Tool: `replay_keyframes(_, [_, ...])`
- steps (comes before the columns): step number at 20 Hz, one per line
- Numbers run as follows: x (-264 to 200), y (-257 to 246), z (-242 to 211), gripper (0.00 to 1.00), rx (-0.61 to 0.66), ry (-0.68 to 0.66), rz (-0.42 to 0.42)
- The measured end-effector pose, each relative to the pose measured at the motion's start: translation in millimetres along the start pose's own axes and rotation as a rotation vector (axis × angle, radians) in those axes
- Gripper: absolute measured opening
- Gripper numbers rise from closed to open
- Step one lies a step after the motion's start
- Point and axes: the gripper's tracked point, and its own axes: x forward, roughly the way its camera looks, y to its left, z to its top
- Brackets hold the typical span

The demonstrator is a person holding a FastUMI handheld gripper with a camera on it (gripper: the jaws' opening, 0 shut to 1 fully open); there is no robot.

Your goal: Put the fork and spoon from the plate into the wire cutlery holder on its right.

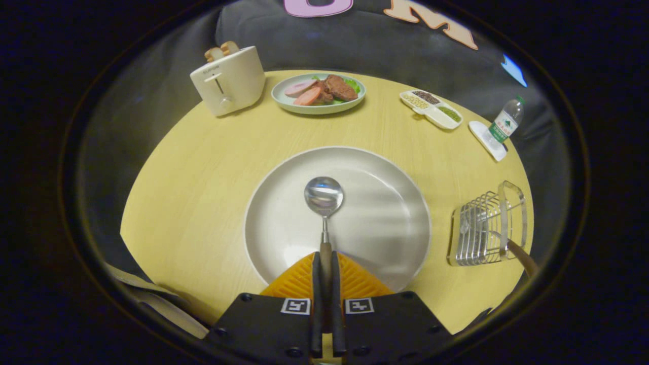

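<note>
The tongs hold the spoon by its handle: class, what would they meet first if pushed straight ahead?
The tongs are shut on the spoon, over the big plate. Straight ahead, probably the plate's far rim, then the food plate; height is unclear.

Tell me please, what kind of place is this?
Probably a staged dining table in a booth: a toaster, a food plate and a wire holder stand on it. The gripper is shut on the spoon.
</note>
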Motion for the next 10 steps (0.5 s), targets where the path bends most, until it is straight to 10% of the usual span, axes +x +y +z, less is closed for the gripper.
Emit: replay_keyframes(10, [-48, -37, 13, 0.04, 0.059, 0.048, 0.025])
